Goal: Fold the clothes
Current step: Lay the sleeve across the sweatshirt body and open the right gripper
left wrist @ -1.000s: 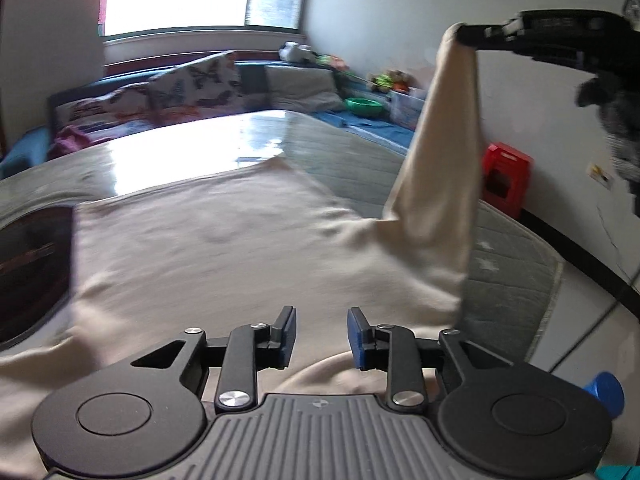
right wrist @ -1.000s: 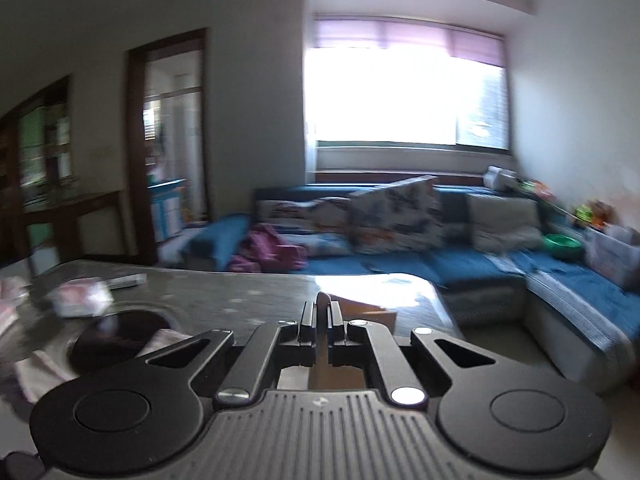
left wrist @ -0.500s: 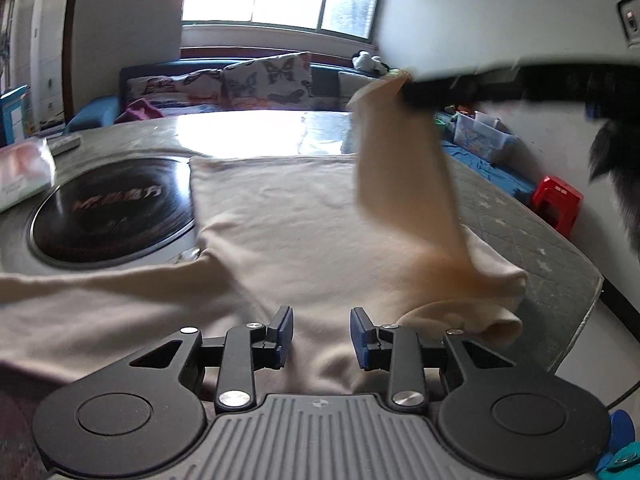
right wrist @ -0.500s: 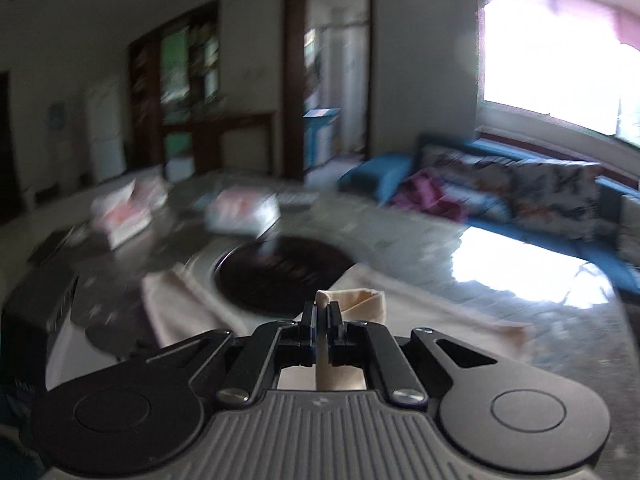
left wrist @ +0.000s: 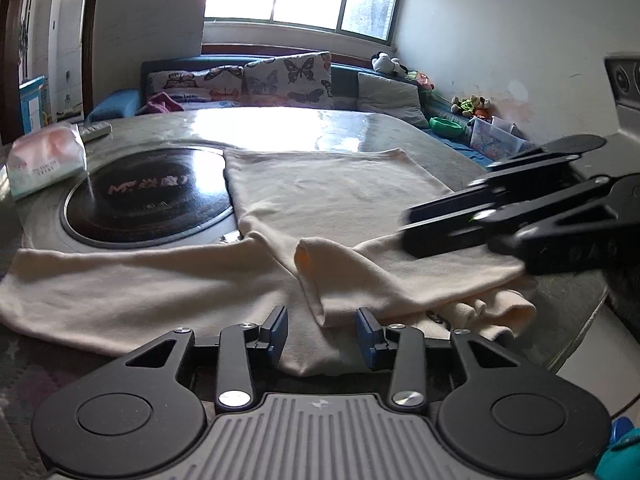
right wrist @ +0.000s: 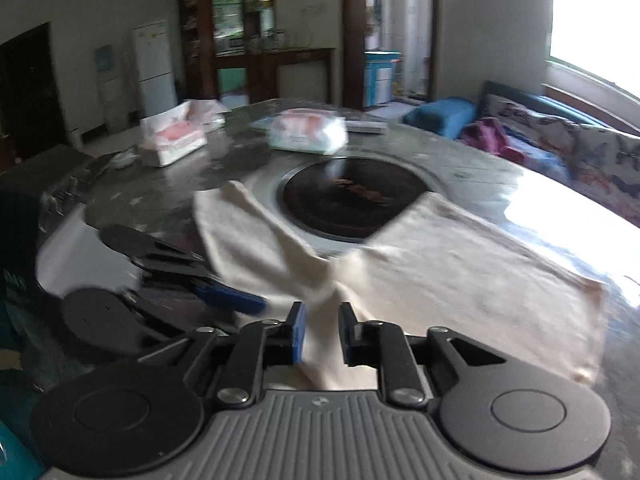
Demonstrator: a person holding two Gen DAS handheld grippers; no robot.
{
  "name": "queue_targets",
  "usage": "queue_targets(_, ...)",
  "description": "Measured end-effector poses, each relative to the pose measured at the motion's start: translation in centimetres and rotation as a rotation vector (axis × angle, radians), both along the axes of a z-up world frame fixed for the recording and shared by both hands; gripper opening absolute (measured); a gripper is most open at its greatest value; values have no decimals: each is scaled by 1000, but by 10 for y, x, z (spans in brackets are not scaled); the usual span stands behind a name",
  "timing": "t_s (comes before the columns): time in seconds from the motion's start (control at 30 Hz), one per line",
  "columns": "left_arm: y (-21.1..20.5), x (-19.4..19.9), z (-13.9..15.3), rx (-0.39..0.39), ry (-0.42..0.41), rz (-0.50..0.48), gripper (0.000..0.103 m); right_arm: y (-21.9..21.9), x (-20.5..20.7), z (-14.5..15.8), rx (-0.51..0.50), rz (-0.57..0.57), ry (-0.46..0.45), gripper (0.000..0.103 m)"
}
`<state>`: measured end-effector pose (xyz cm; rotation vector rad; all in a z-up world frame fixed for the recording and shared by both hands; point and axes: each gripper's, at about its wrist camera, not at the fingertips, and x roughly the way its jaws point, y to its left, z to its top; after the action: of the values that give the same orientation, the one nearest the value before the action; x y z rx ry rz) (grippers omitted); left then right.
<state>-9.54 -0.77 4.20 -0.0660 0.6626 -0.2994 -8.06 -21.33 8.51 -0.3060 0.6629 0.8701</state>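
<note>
The cream shirt (left wrist: 320, 200) lies flat on the round table (left wrist: 384, 136), one sleeve (left wrist: 400, 276) folded in over its body at 3 o'clock. Both claws are open and hold nothing: the left claw (left wrist: 322, 330) and right claw (right wrist: 322, 330). Smooth folds slowly; the black hotplate (left wrist: 148, 204) at 10 o'clock and the tissue pack (left wrist: 46, 160) sit close.

Near table edge: both grippers crowd the same patch of cream shirt (left wrist: 332, 200), left gripper (left wrist: 322, 332) low at the hem, right gripper (left wrist: 412, 226) crossing in from the right just above the folded sleeve. Far half of the table (left wrist: 304, 128) past the shirt is bare, free to pass. Left side blocked by tissue pack (left wrist: 46, 160) and remote (left wrist: 94, 130) beside the black hotplate (left wrist: 148, 200); tissue box (right wrist: 174, 140) further out.
</note>
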Motion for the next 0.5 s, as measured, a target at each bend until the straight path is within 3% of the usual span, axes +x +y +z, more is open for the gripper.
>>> queue_targets(0.2,-1,1,8,4,-17,-9,38,-70,8,-14,-55,-221,21,26)
queue_targets(0.33,-12,10,6,4,-3,-28,36,-107,11,-27,-32,-343,68,26)
queue_targets(0.43,-18,14,1,10,20,-32,11,-119,10,-34,-10,-378,88,26)
queue_targets(0.5,-21,13,0,20,22,-32,7,-123,11,-41,-13,-387,91,24)
